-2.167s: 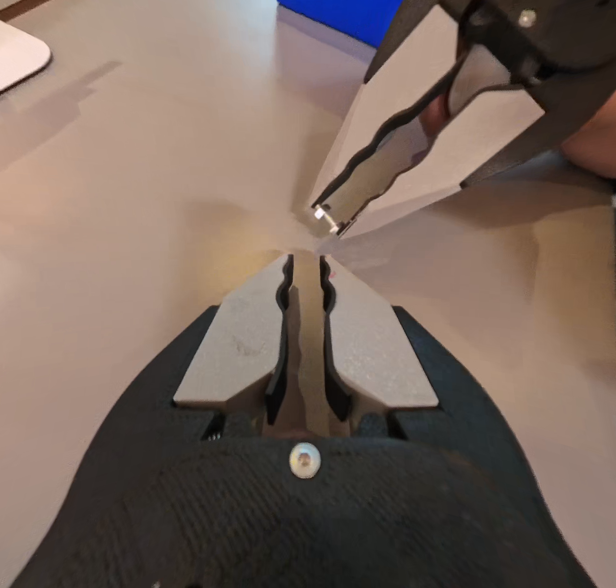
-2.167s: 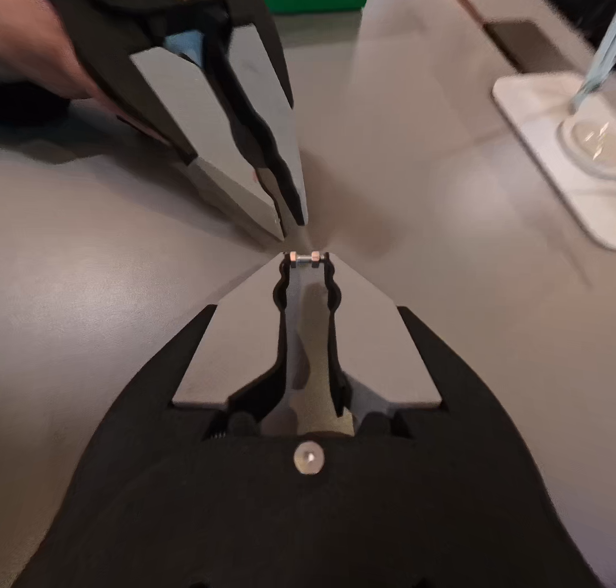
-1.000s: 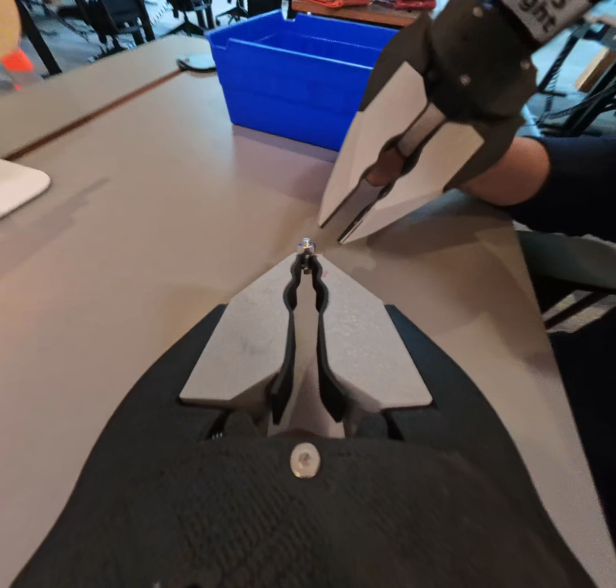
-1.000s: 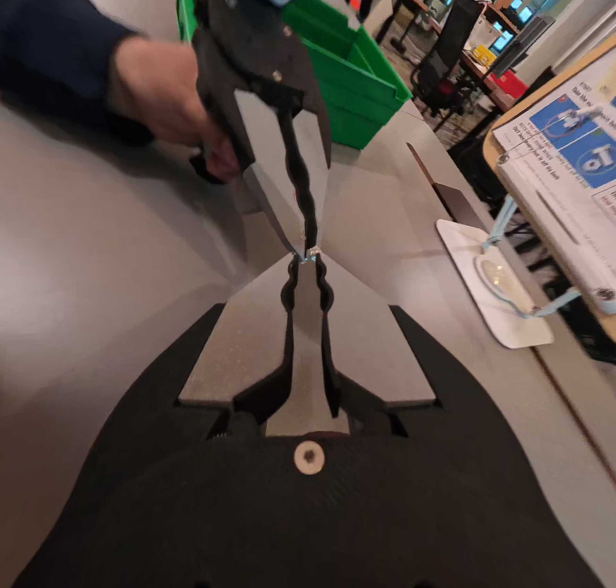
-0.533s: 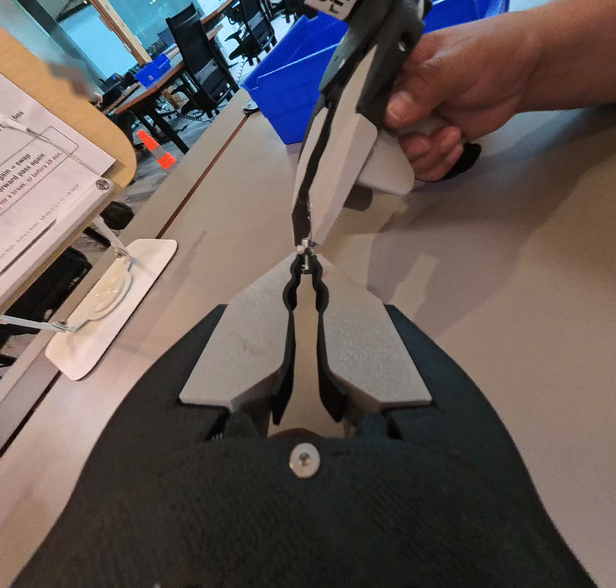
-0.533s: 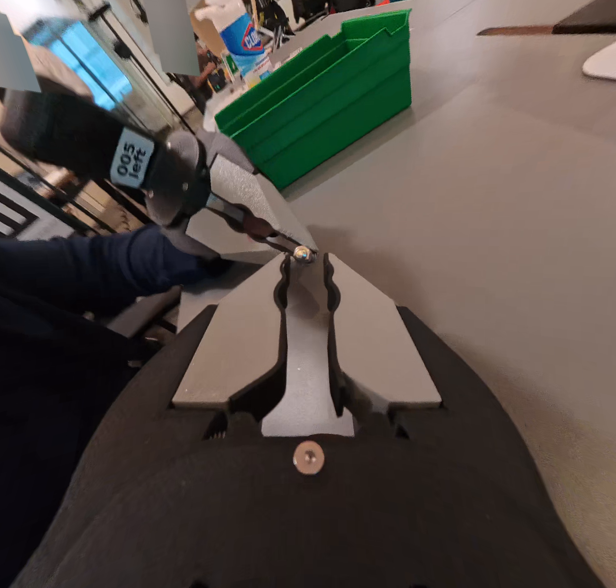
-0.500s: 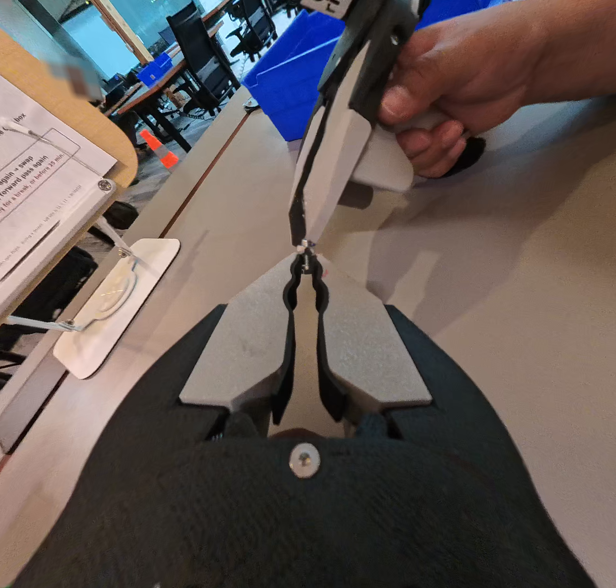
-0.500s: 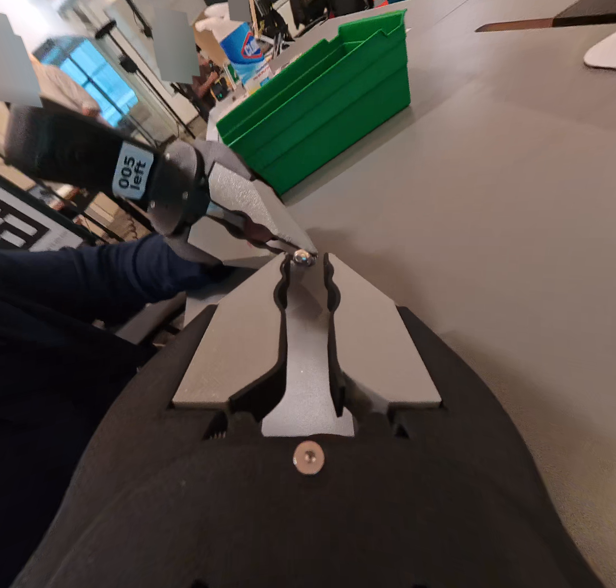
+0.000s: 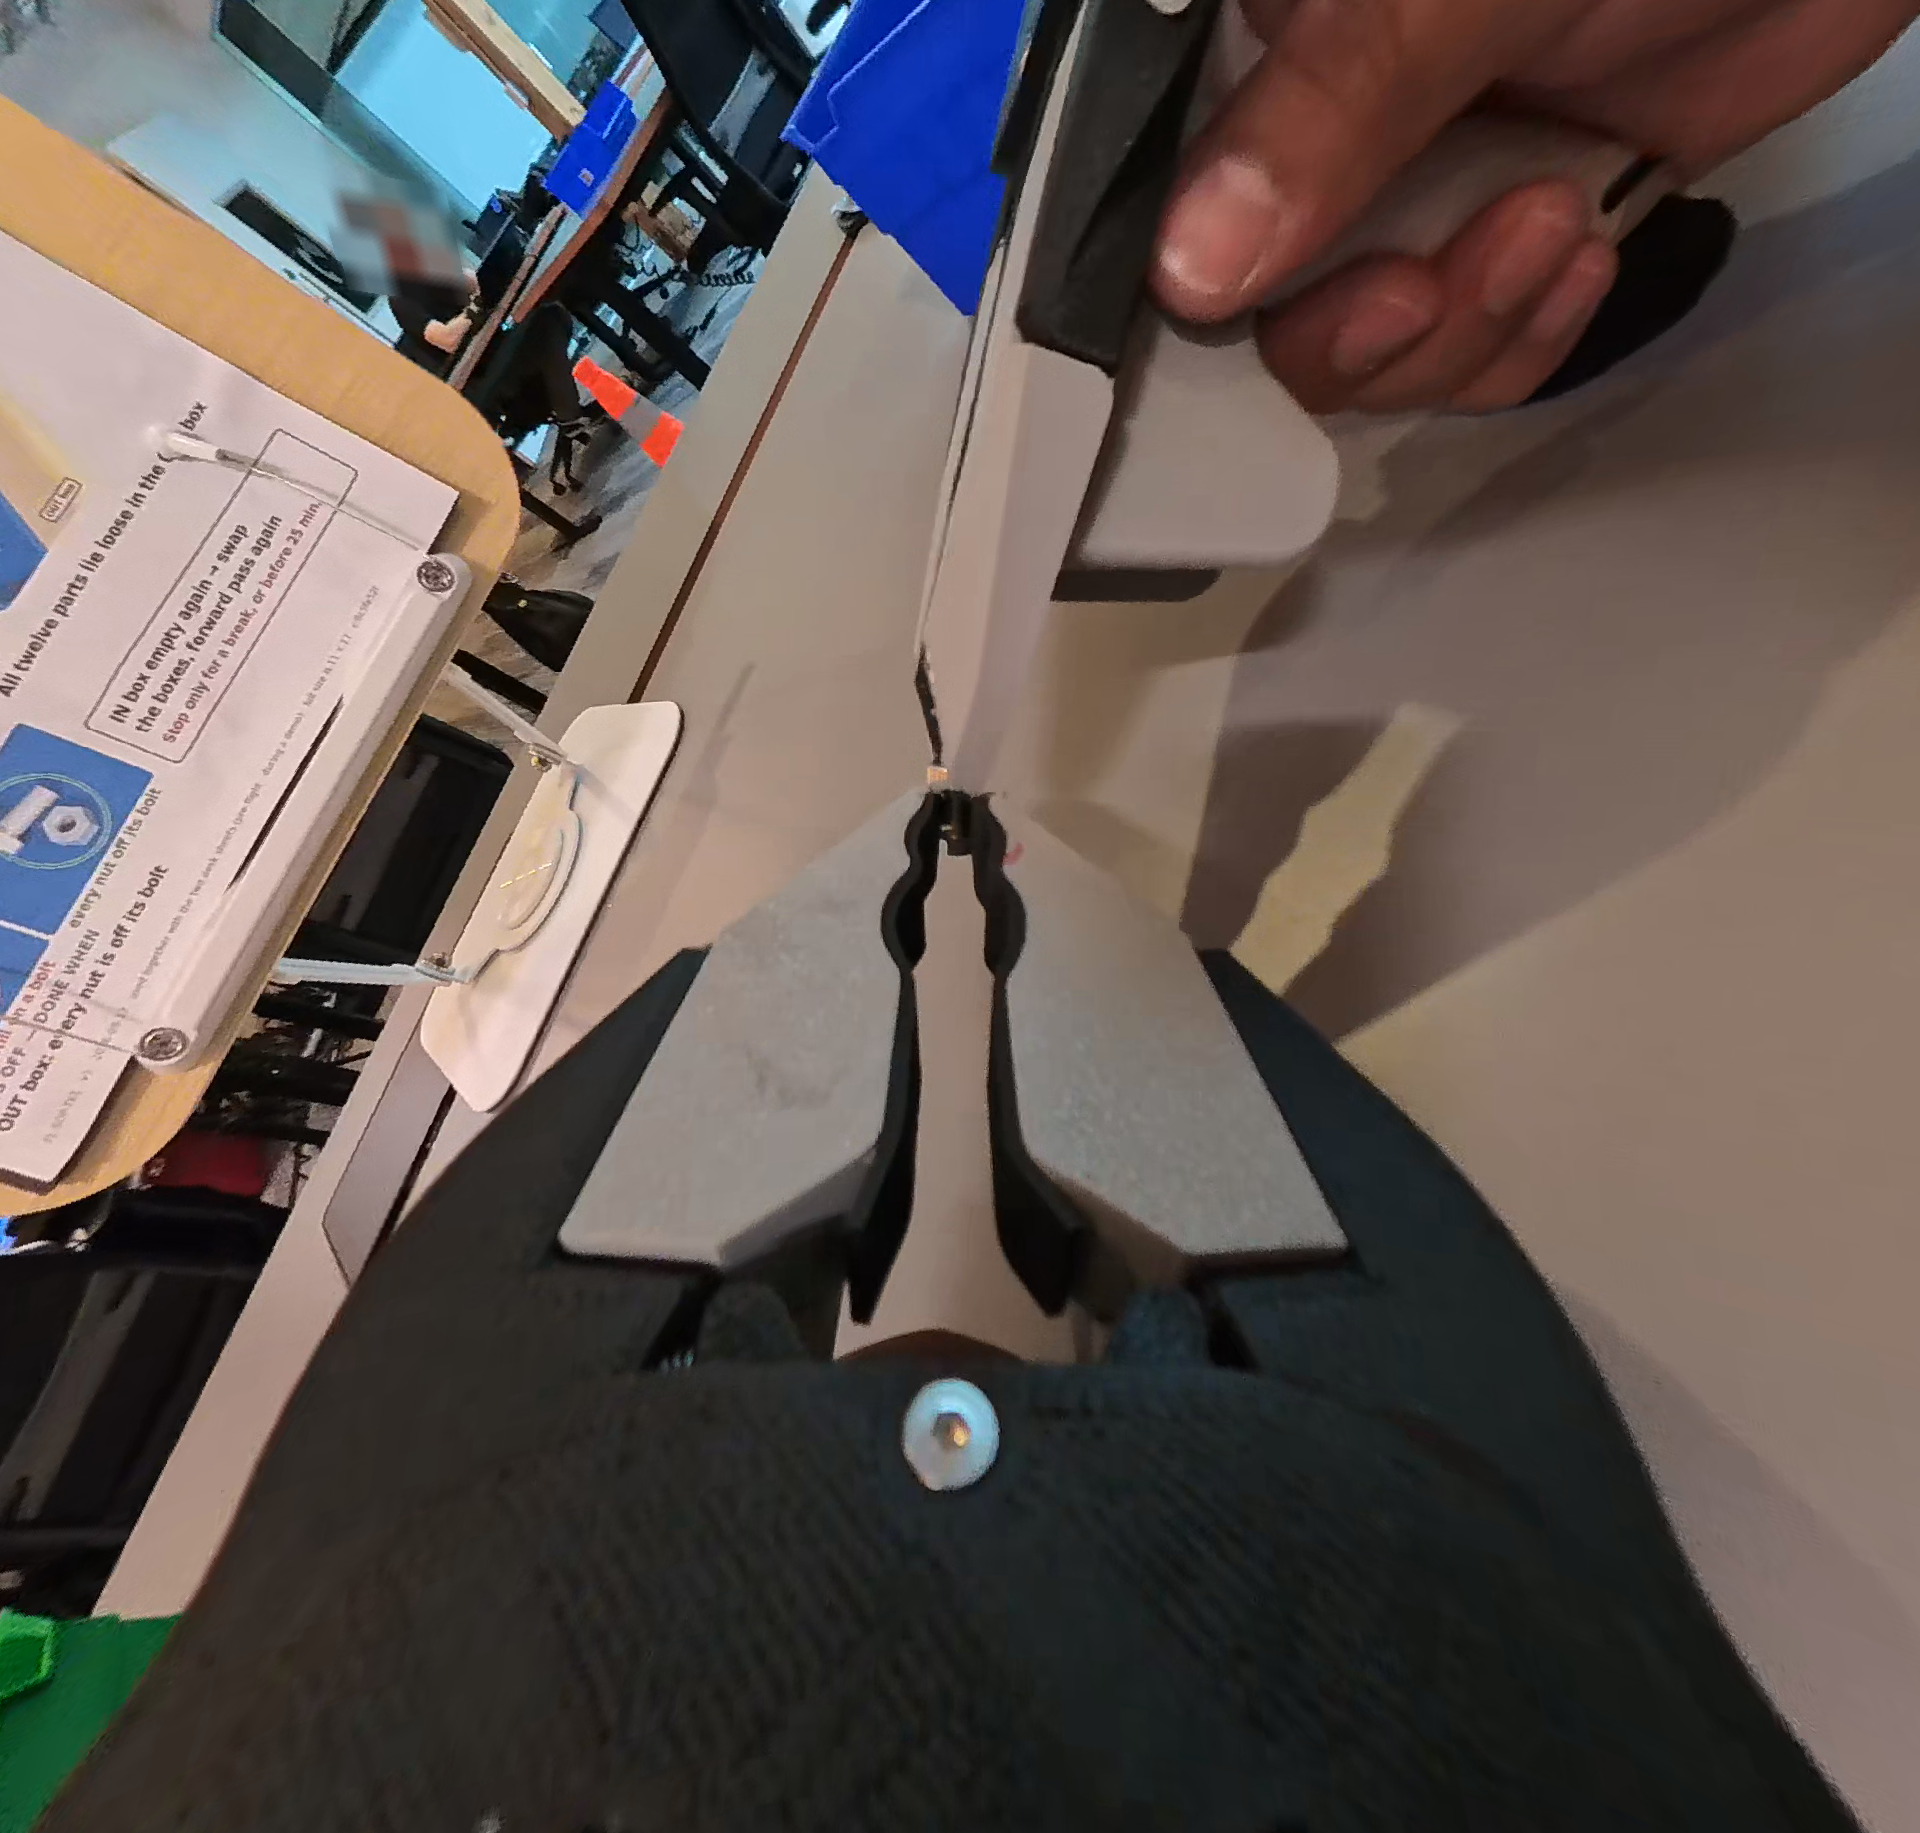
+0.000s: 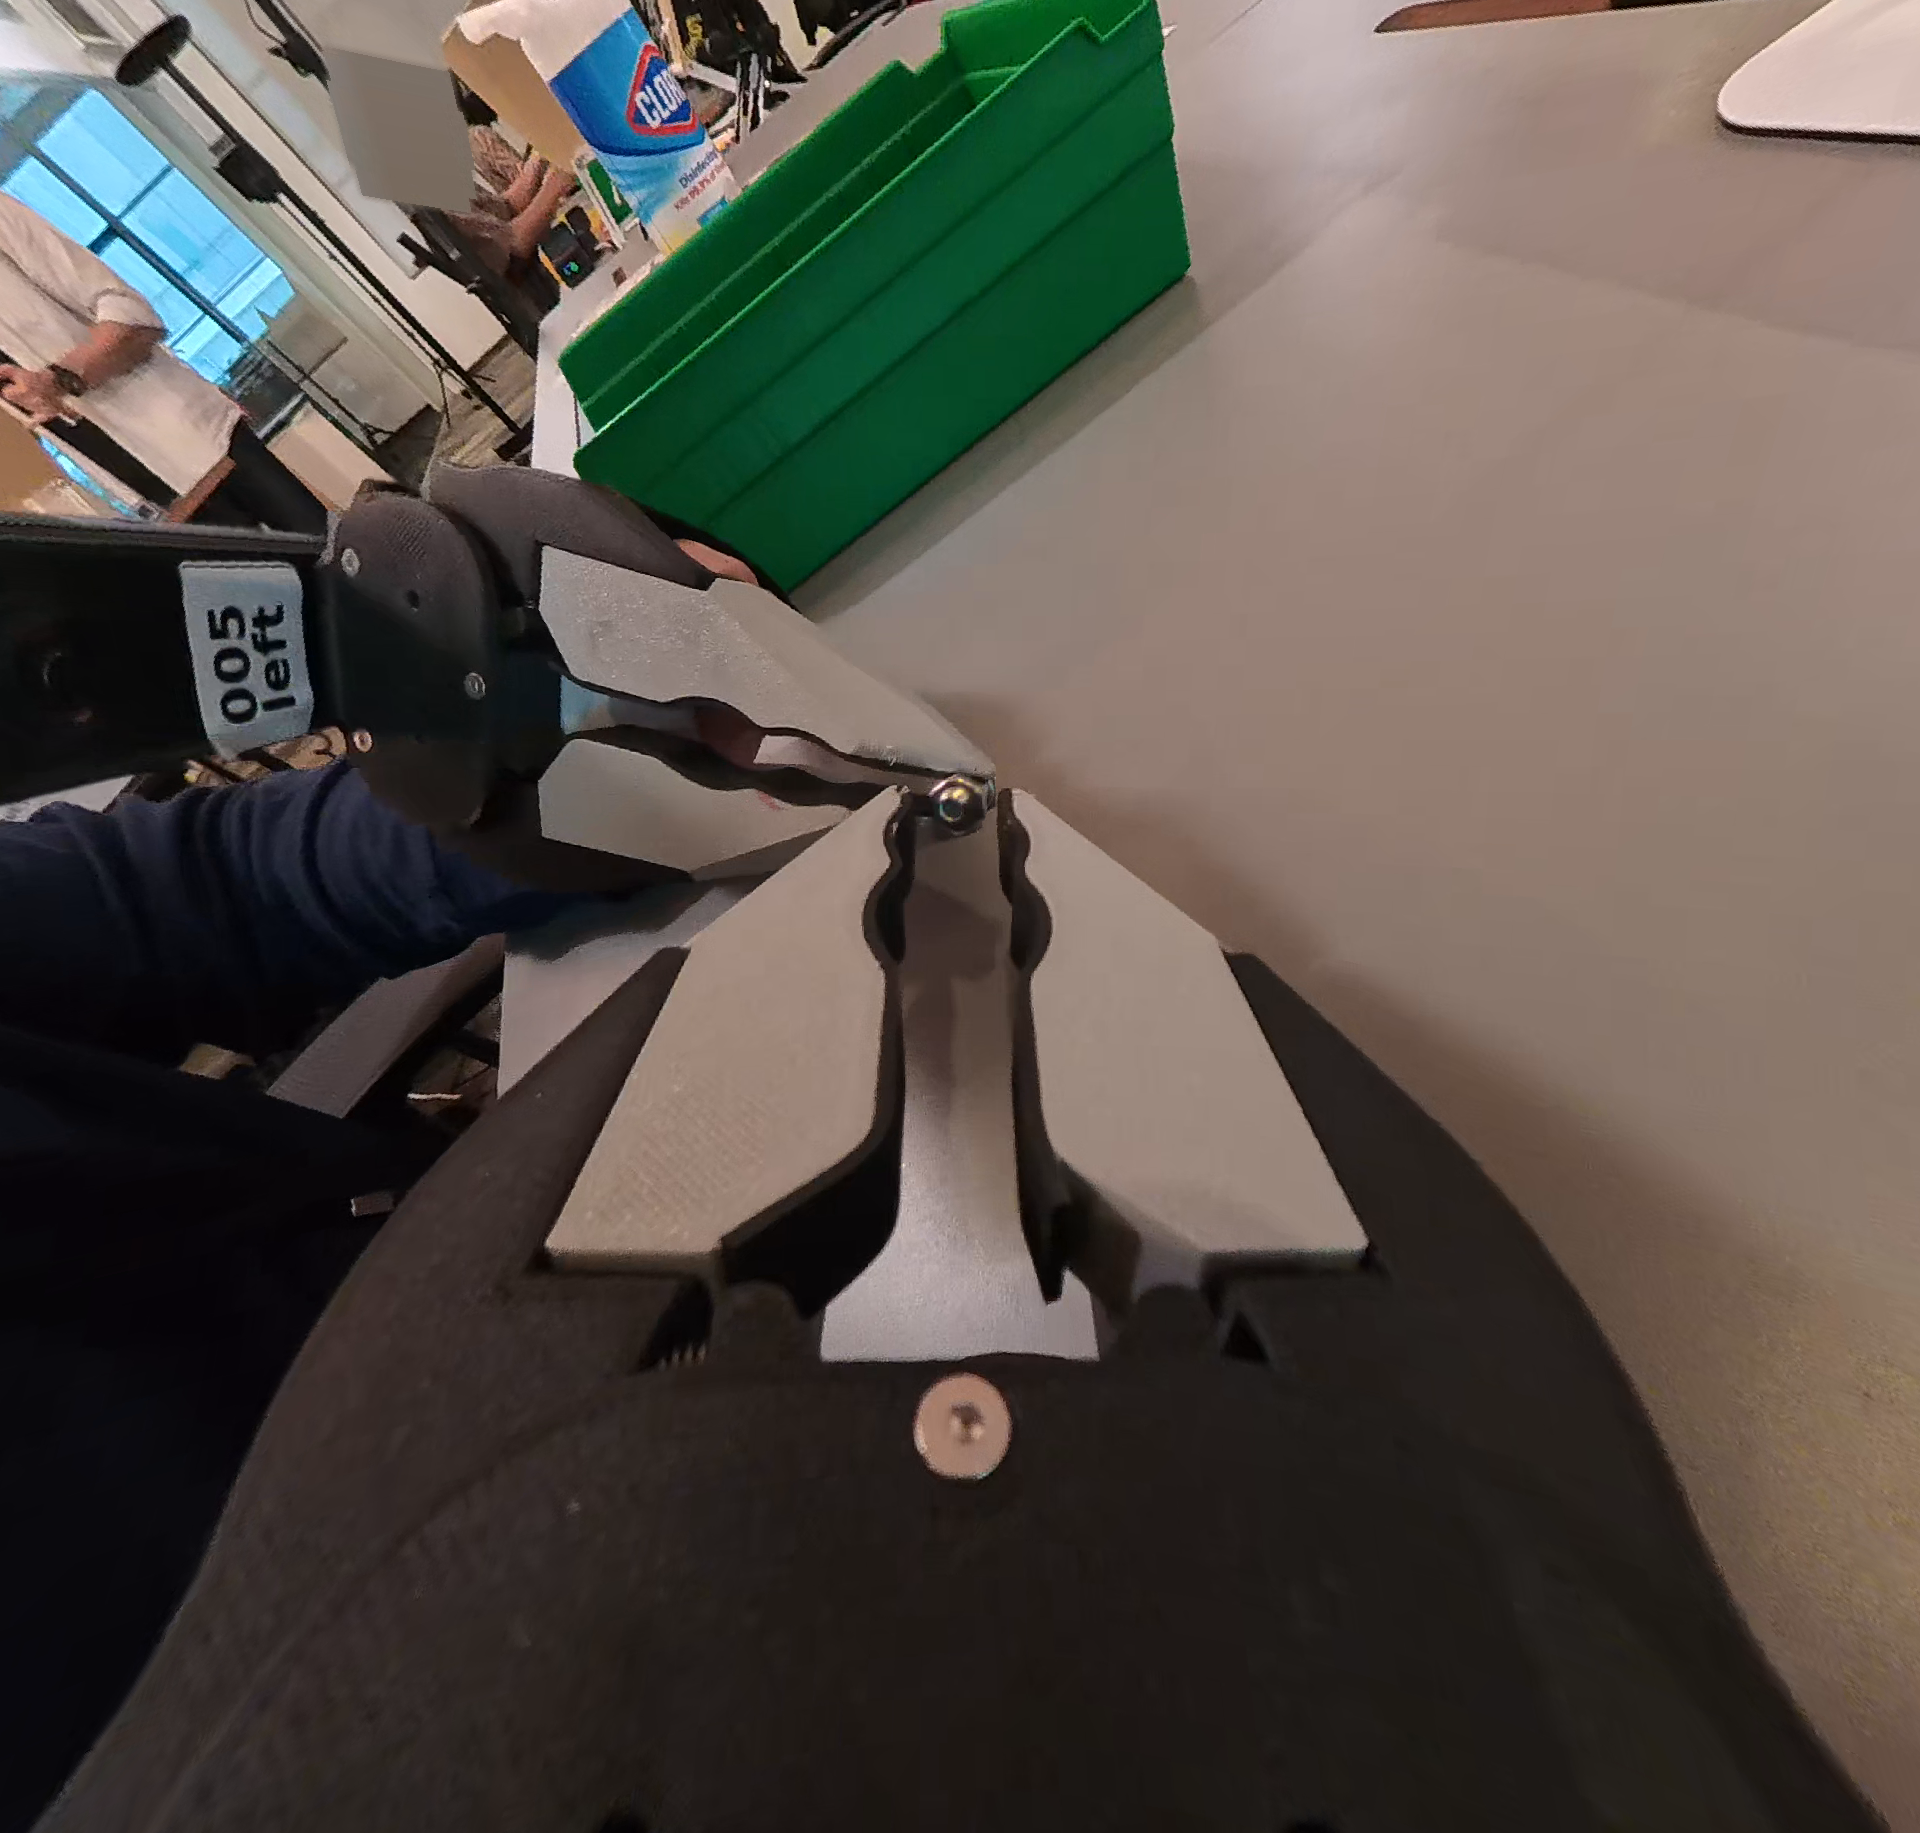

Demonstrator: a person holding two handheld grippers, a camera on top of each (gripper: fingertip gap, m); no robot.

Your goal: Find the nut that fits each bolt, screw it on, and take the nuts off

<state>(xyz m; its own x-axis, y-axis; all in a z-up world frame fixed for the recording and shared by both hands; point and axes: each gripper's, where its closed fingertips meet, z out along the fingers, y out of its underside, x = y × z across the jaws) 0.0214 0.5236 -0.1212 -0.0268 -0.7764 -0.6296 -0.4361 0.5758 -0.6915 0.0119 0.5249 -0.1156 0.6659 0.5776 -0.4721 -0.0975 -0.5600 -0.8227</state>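
My left gripper [image 9: 951,819] is shut on a small silver bolt [image 9: 952,827] and holds it above the grey table [image 9: 1558,952]. My right gripper [image 10: 951,807] is shut on a small shiny nut [image 10: 958,804] at the bolt's end. The two grippers meet tip to tip. In the left wrist view the right gripper [image 9: 935,760] comes down edge-on from above, held by a hand [image 9: 1455,173], and only a speck of the nut [image 9: 937,773] shows. In the right wrist view the left gripper [image 10: 971,775] reaches in from the left. The threads are too small to see.
A green bin [image 10: 883,329] stands behind the left gripper. A blue bin [image 9: 914,121] stands behind the right one. An instruction board [image 9: 208,692] on a white base [image 9: 551,900] stands at the table's edge. A wipes canister [image 10: 644,121] and a standing person [image 10: 104,360] are farther off. Left and right tips are no more than a few centimetres apart.
The right gripper moved onto the bolt's tip and stayed there. Both views have rolled since: the hands have twisted around the joined tips. The right gripper now looms closer in the left view.
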